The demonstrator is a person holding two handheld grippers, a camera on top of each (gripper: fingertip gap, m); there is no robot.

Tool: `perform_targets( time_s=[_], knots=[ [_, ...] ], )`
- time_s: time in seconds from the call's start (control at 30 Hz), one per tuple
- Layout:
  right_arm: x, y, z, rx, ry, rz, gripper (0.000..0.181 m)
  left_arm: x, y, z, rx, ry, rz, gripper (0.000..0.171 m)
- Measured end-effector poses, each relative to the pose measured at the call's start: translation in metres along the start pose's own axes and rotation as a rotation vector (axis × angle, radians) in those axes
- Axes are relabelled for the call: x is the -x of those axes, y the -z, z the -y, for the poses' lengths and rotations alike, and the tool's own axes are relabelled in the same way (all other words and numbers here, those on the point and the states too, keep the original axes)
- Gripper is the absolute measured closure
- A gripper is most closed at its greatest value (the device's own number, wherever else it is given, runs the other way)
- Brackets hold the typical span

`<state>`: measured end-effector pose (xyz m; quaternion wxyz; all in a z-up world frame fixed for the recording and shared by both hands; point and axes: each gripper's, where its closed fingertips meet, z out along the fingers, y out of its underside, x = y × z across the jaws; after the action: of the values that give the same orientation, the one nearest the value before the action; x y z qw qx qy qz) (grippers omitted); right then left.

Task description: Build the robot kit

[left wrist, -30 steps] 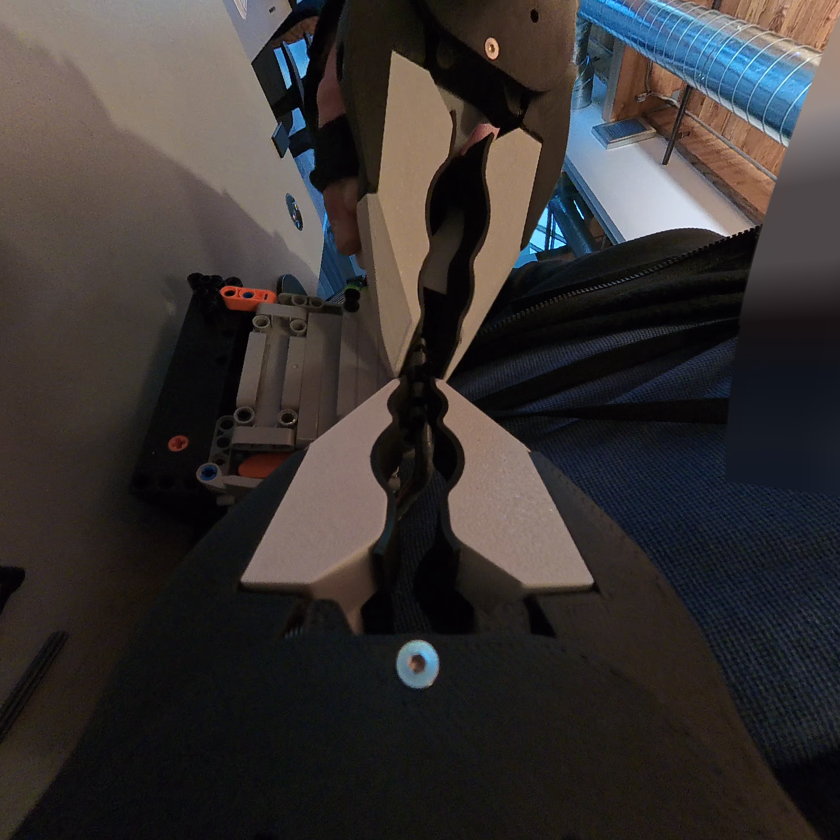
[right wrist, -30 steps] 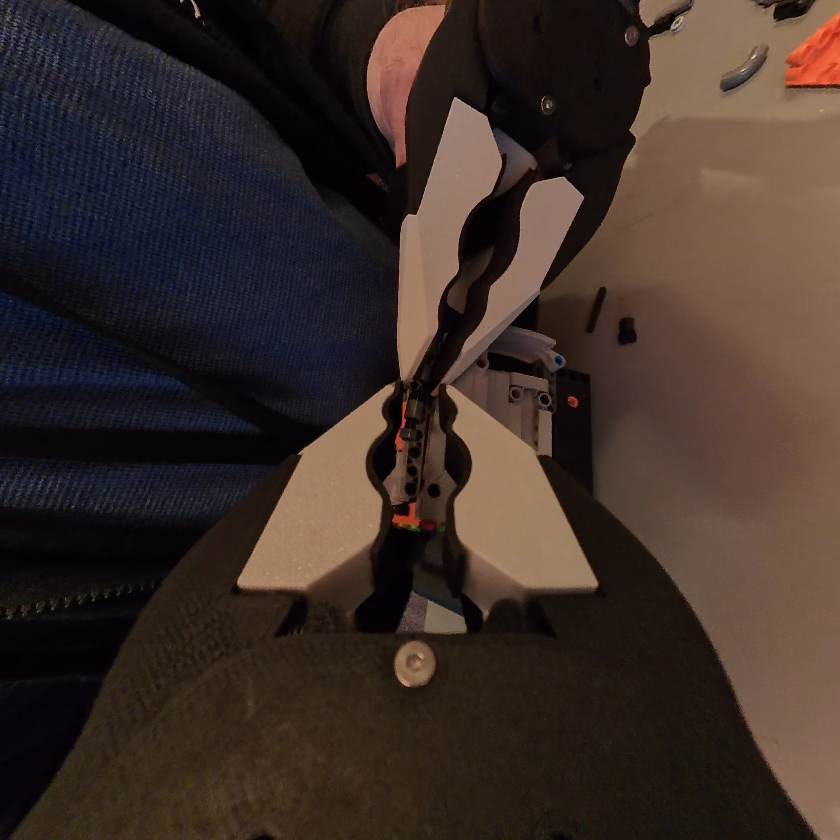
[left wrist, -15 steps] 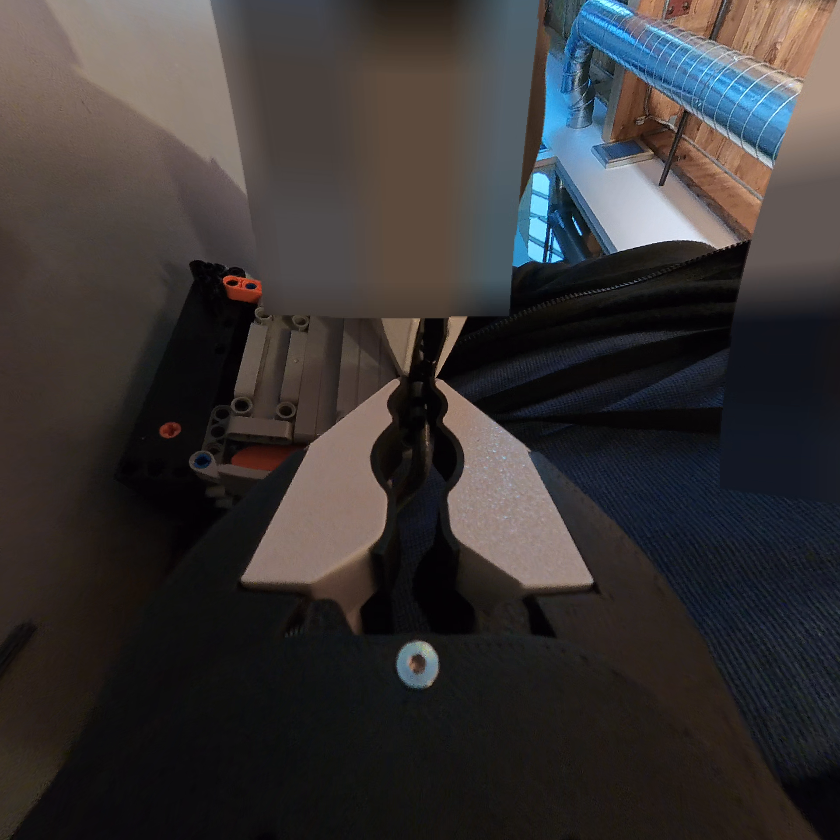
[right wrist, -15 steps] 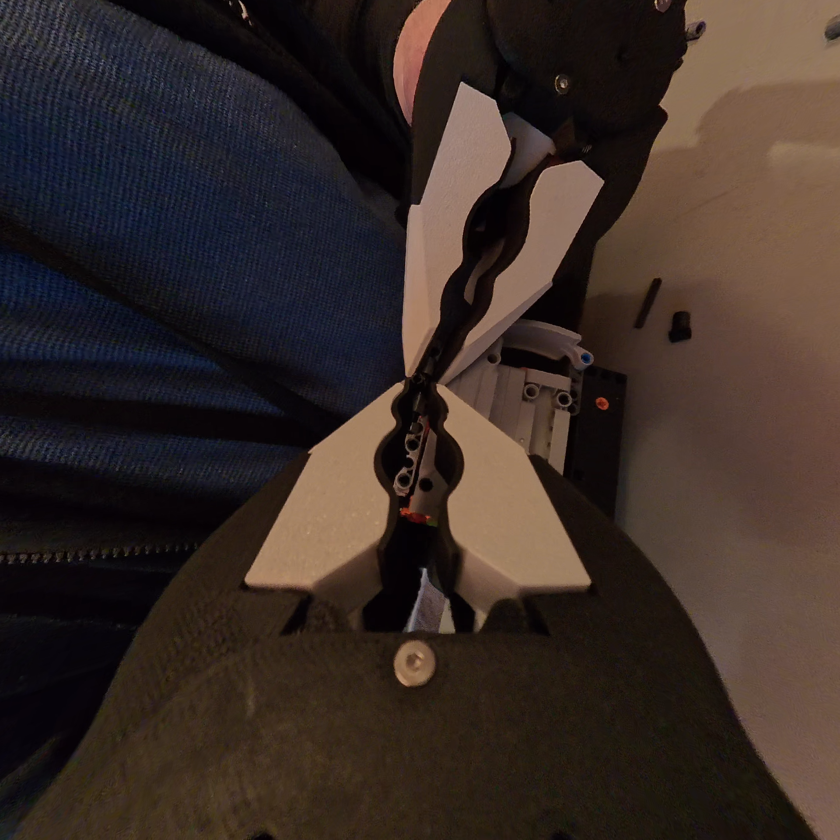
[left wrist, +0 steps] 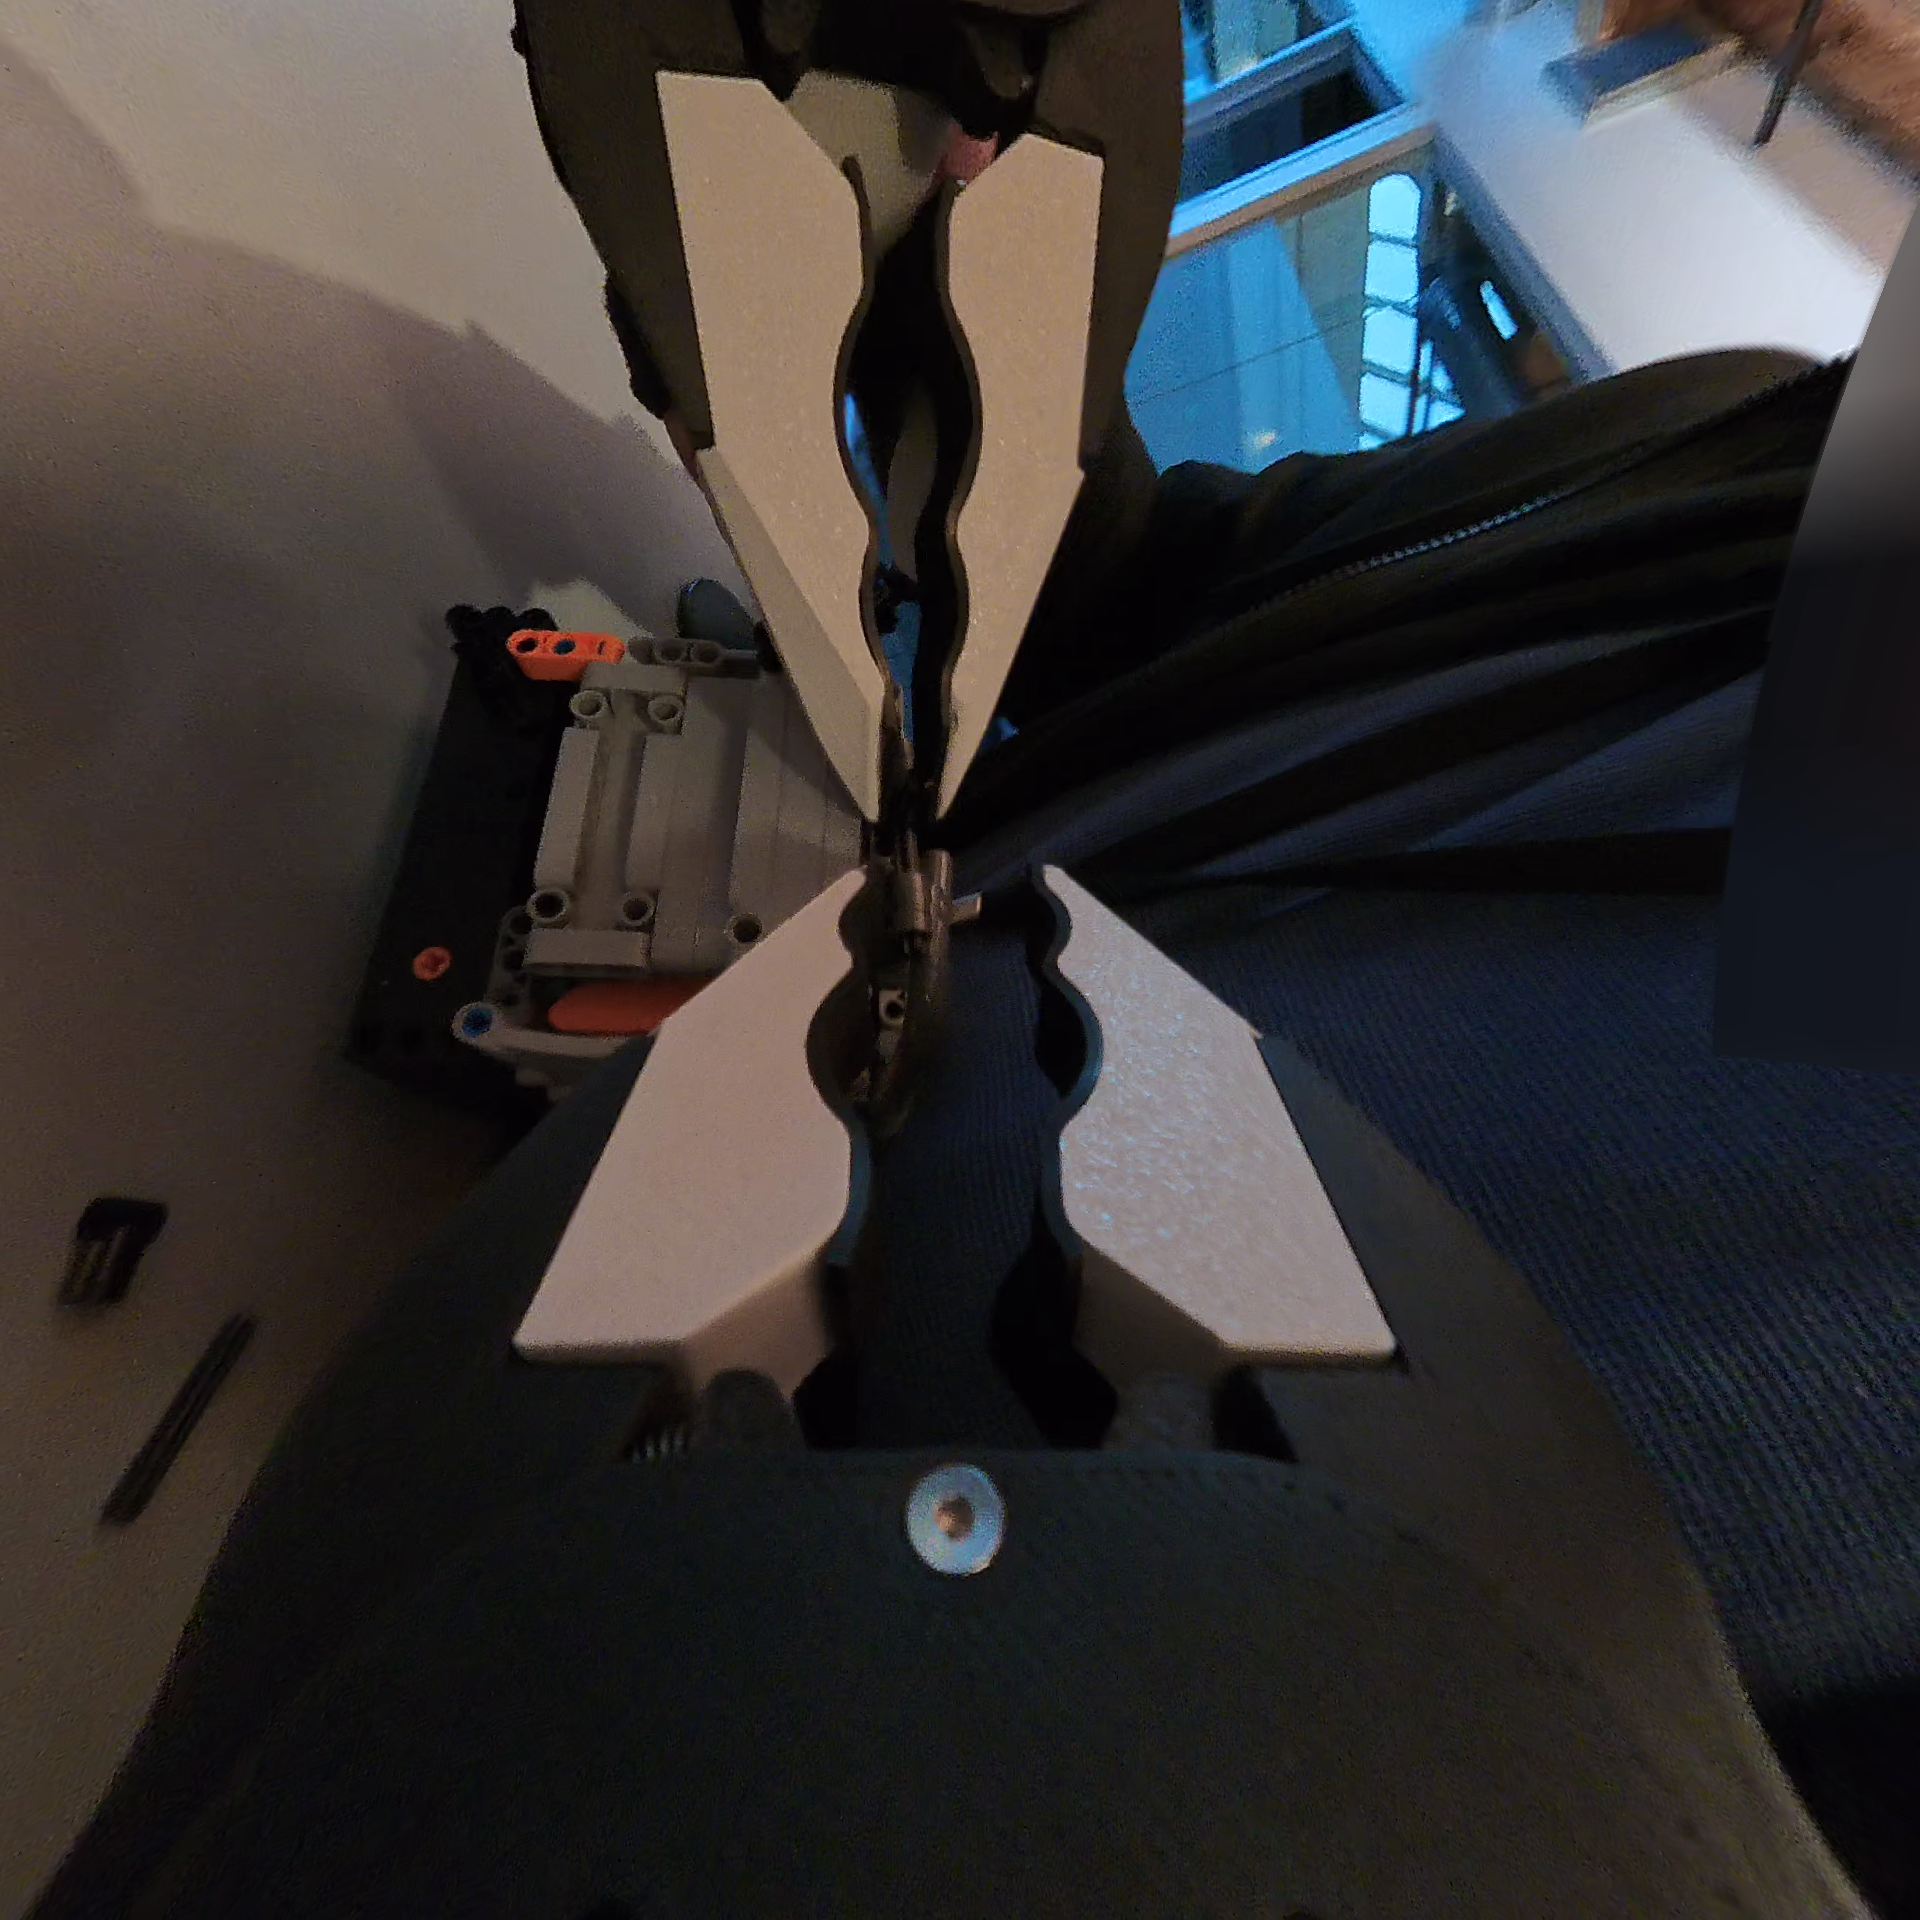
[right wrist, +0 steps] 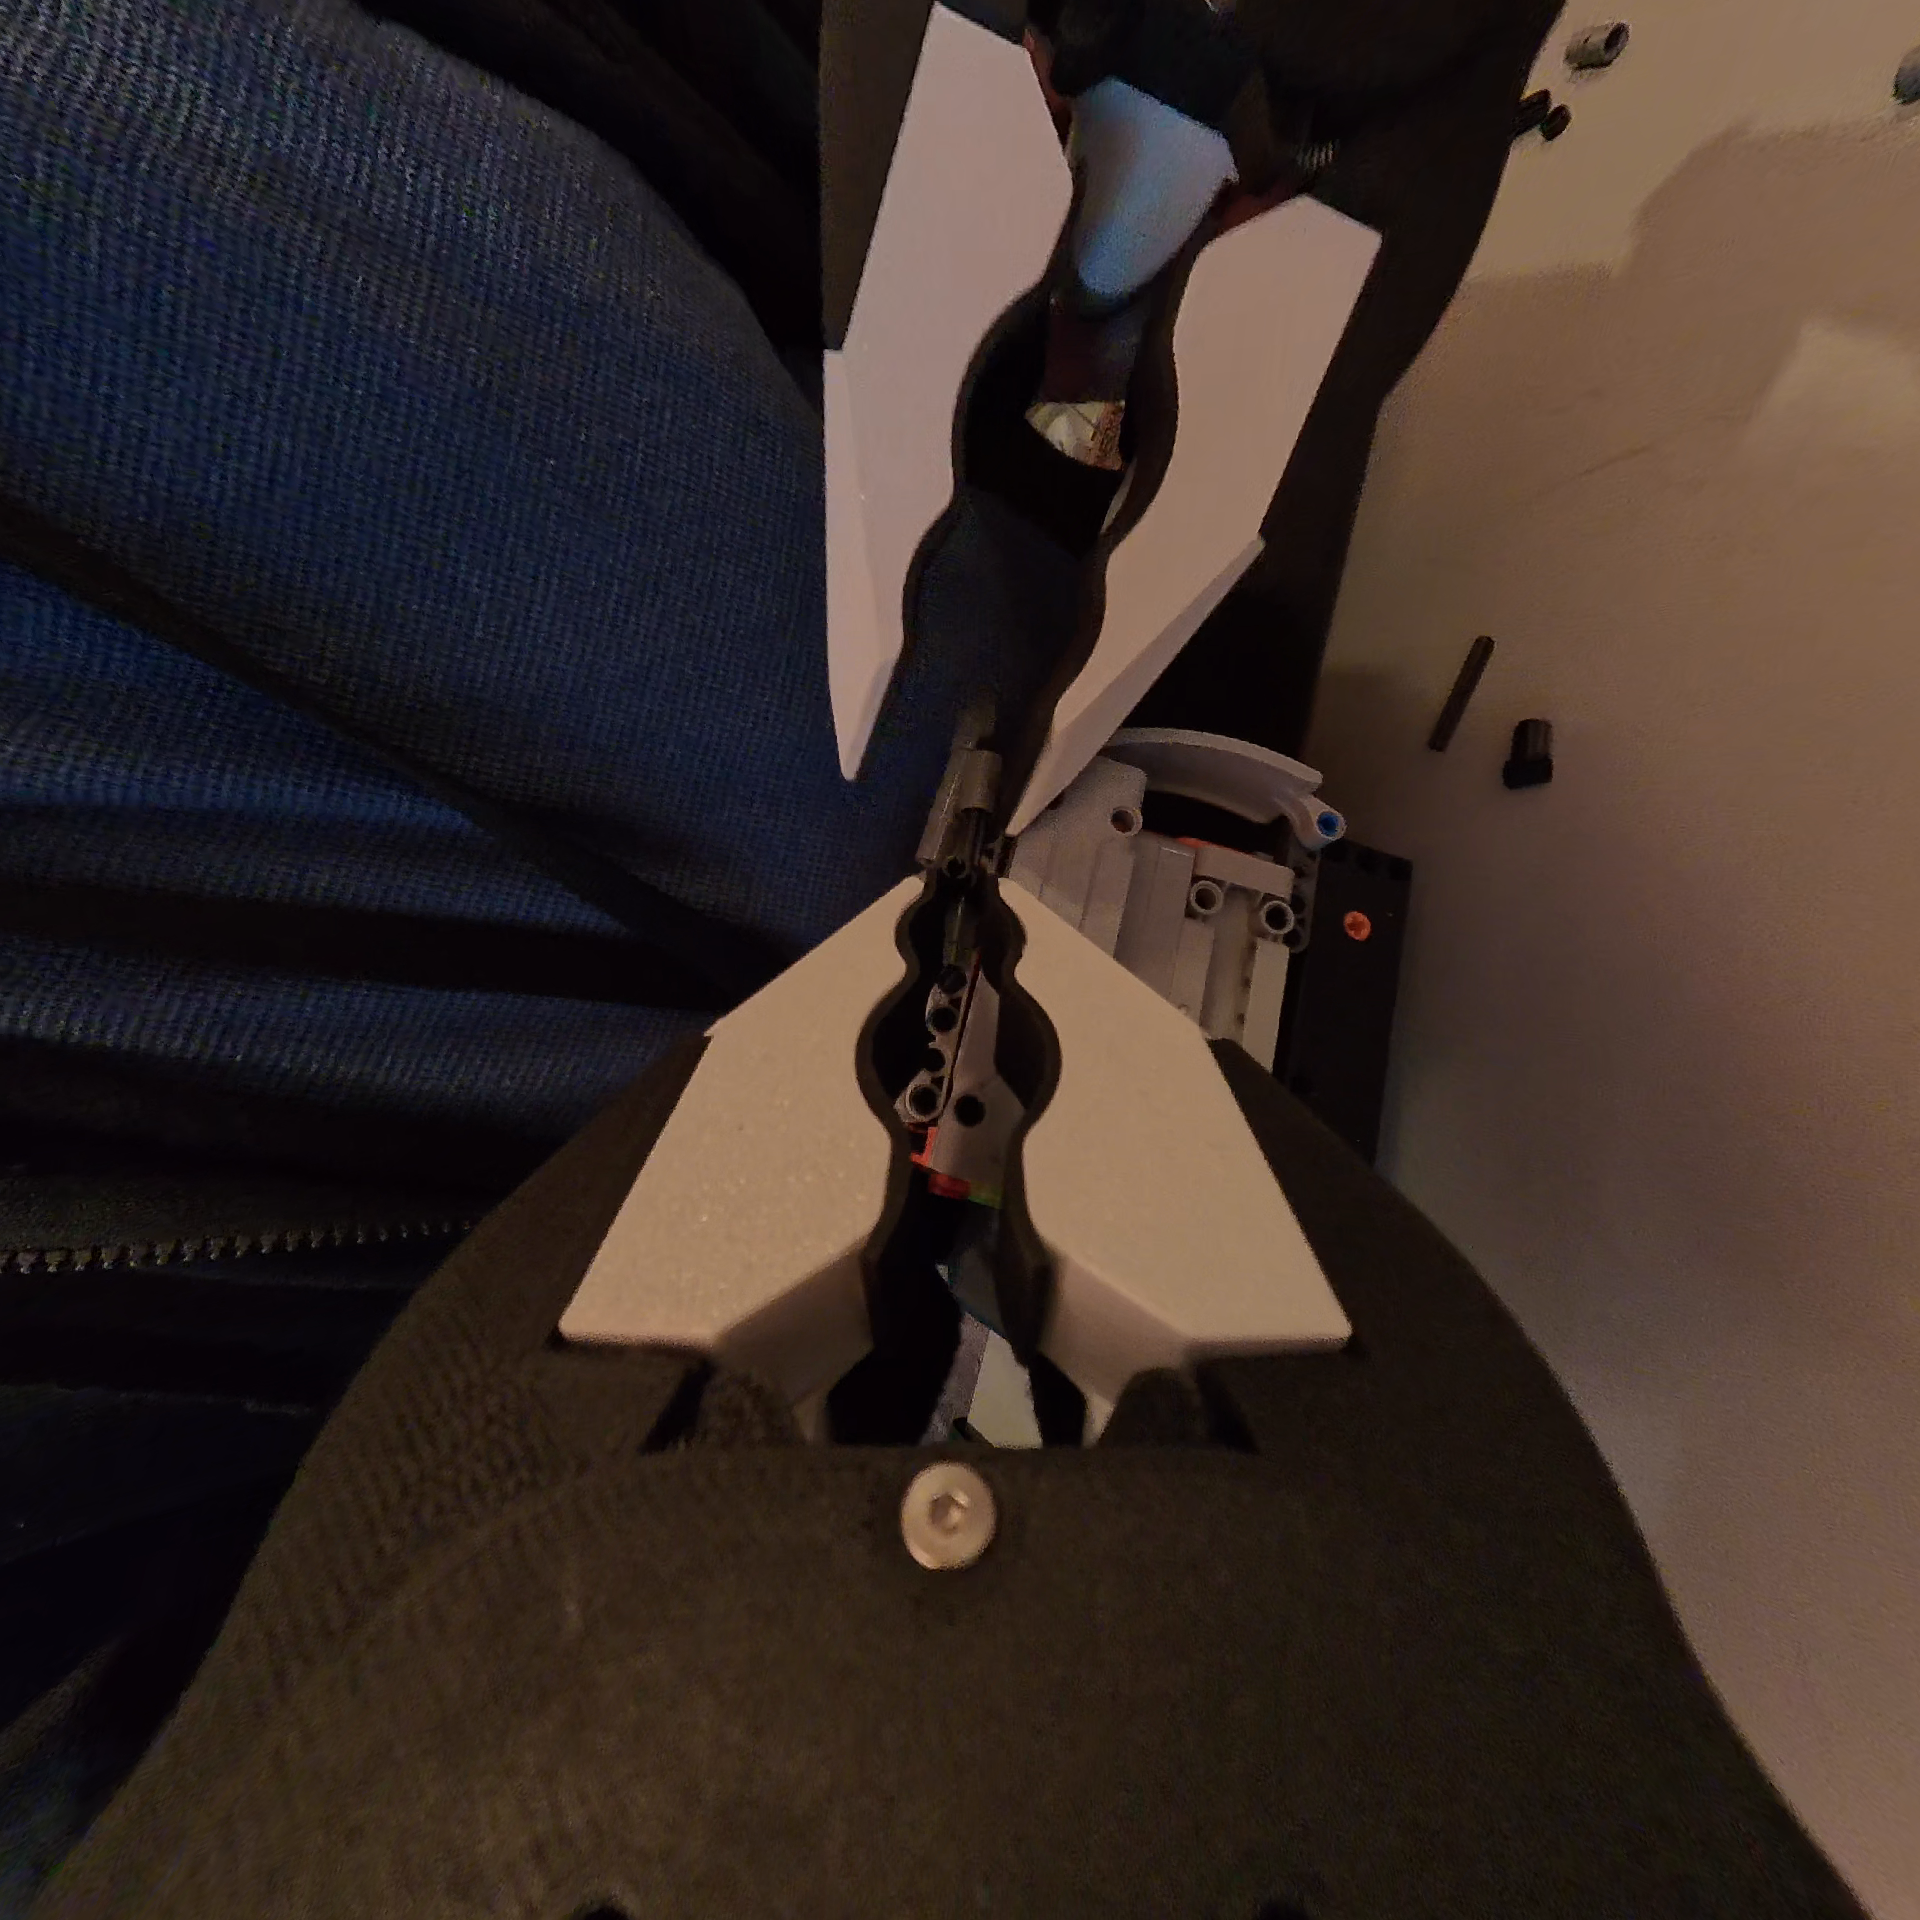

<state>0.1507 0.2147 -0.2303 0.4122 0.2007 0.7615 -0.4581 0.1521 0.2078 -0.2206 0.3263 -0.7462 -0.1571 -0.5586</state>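
Observation:
My left gripper (left wrist: 948, 878) is open; a small dark grey beam piece (left wrist: 909, 966) rests against its left finger, the right finger stands apart from it. My right gripper (right wrist: 958, 883) is shut on this thin grey beam piece with holes (right wrist: 951, 1029), whose far end sticks out toward the left gripper (right wrist: 935, 800). In the left wrist view the right gripper (left wrist: 906, 816) comes down from above, tips pinched on the piece. The grippers meet tip to tip. A grey and black brick model (left wrist: 644, 831) lies on the white table just behind them; it also shows in the right wrist view (right wrist: 1205, 904).
A person's blue garment (left wrist: 1455, 1143) with a dark jacket fills the side next to the grippers (right wrist: 416, 520). On the white table (left wrist: 208, 520) lie a small black piece (left wrist: 104, 1247) and a black axle (left wrist: 177, 1413); both show in the right wrist view (right wrist: 1527, 748), (right wrist: 1460, 691). My two grippers' fingertips are within a few centimetres of each other.
My left gripper has opened and let go of the small grey piece. My right gripper stays shut on it. Both have shifted slightly over the model.

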Motion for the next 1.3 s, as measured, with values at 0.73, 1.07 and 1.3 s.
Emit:
perform_targets(
  time_s=[0.73,1.07,1.3],
  knots=[
    [-0.001,0.001,0.0,-0.037,-0.004,0.003,0.177,0.003,-0.008,0.0,0.08,-0.197,0.219,0.146],
    [0.0,0.001,-0.001,-0.052,-0.003,0.011,0.177,0.004,-0.005,-0.006,0.129,-0.206,0.265,0.149],
    [0.0,0.001,-0.001,-0.06,0.007,0.009,0.177,0.012,0.003,-0.018,0.182,-0.243,0.37,0.165]
  ],
)
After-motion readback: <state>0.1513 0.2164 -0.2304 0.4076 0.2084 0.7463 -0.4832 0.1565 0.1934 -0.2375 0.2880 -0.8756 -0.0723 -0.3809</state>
